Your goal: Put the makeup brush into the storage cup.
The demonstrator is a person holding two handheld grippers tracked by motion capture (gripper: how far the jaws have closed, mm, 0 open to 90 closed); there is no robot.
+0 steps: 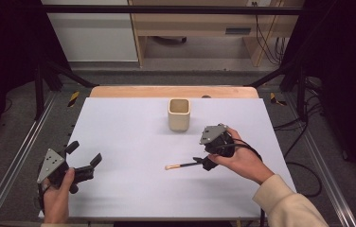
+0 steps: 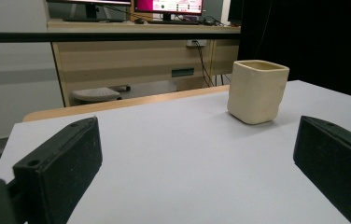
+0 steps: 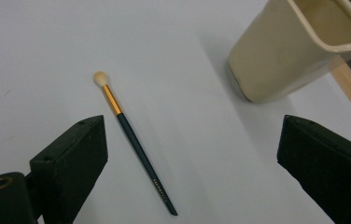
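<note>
A slim make-up brush (image 1: 182, 165) (image 3: 134, 140) with a dark handle, gold ferrule and pale tip lies flat on the white table (image 1: 129, 137). A cream square cup (image 1: 179, 115) (image 2: 256, 91) (image 3: 285, 51) stands upright behind it, toward the far middle. My right gripper (image 1: 205, 153) (image 3: 194, 126) hovers over the handle end of the brush, open wide, with the brush lying below and between its jaws, untouched. My left gripper (image 1: 84, 153) (image 2: 197, 126) is open near the table's front left corner, pointing toward the cup, with nothing in it.
The table's wooden far edge (image 1: 173, 91) shows beyond the white surface. A black frame bar (image 1: 166, 9) crosses overhead at the back. Metal rails (image 1: 20, 156) run along both sides, and cables (image 1: 304, 123) lie on the floor at the right.
</note>
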